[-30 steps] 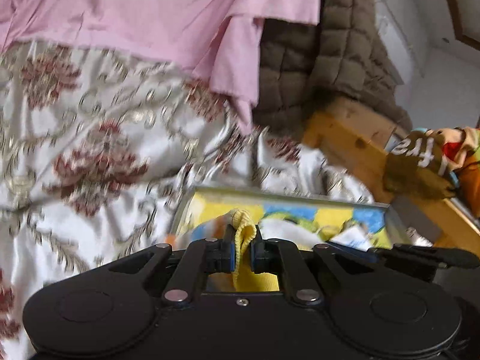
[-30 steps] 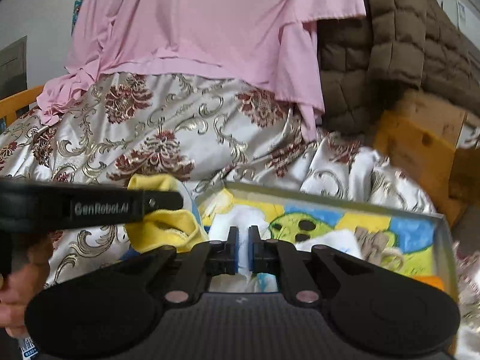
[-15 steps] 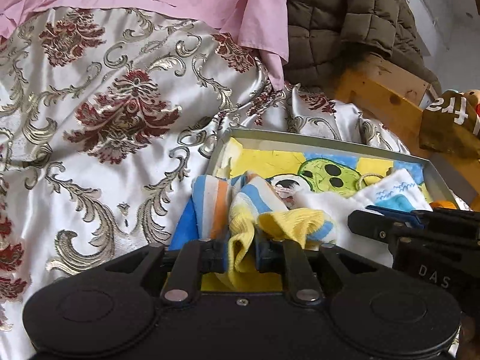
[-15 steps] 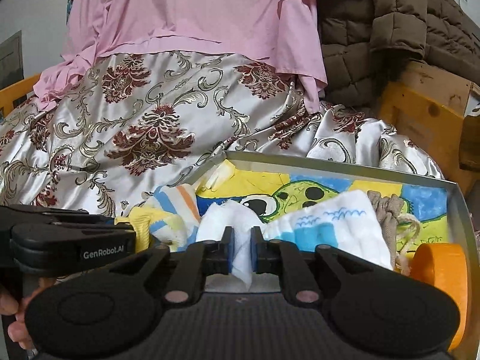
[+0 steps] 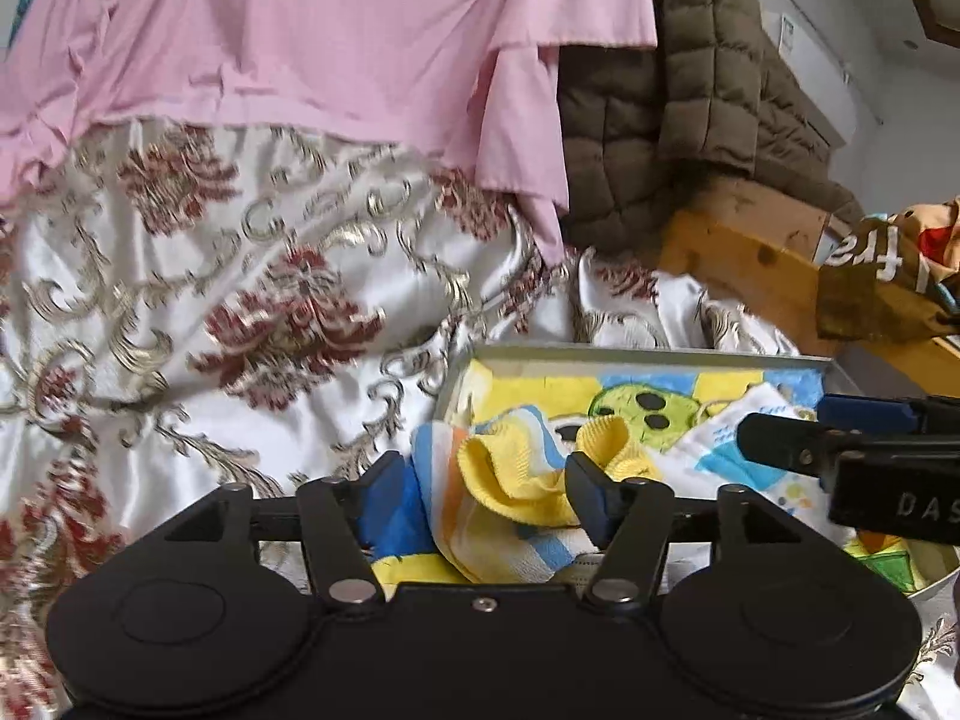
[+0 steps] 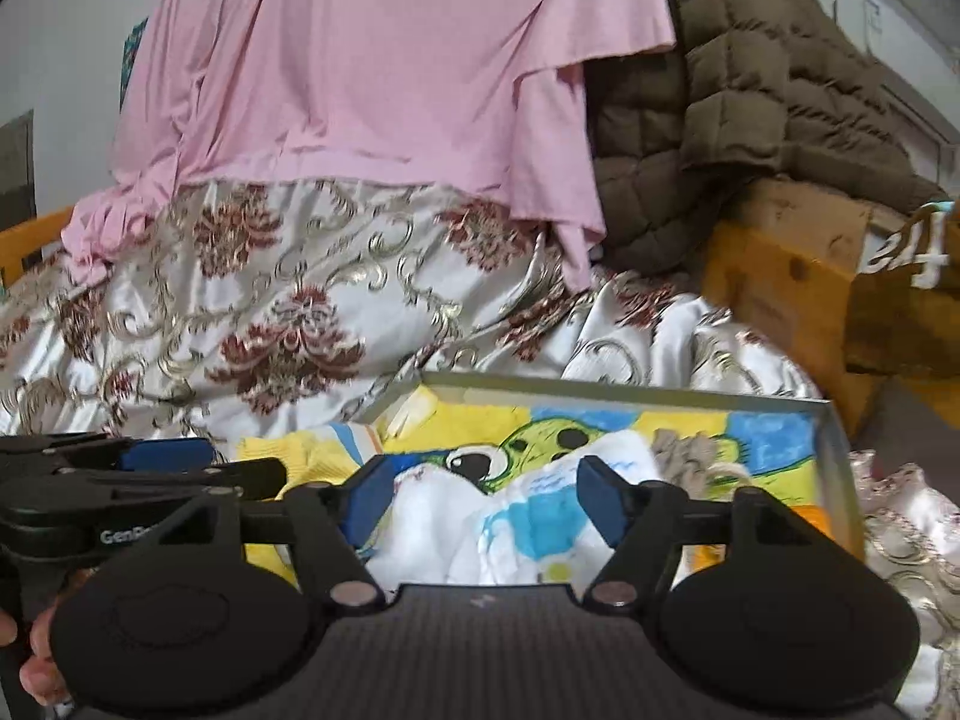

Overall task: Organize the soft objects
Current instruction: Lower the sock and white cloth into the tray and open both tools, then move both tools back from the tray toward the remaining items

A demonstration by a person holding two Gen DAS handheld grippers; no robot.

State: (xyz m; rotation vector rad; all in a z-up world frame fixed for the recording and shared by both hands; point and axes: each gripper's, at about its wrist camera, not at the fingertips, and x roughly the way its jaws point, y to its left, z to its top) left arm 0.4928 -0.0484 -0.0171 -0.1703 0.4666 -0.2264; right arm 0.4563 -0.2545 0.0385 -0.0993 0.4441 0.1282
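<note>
Both tools' jaws are opening. The left tool (image 5: 480, 480) is letting go of a yellow cloth (image 5: 516, 474) draped over the tray's rim (image 5: 600, 351); it could slide onto the bed. The right tool (image 6: 483, 495) frees a white cloth (image 6: 528, 516) inside the tray. Readable: "GenR…" and "DAS".

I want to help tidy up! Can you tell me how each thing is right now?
Left gripper: opening, fingers clear of cloth.
Right gripper: opening, fingers clear of cloth.
Yellow striped cloth: crumpled, over the tray's left edge.
White and blue cloth: bunched in the tray.
Tray: on the bedspread, holding cloths.
</note>
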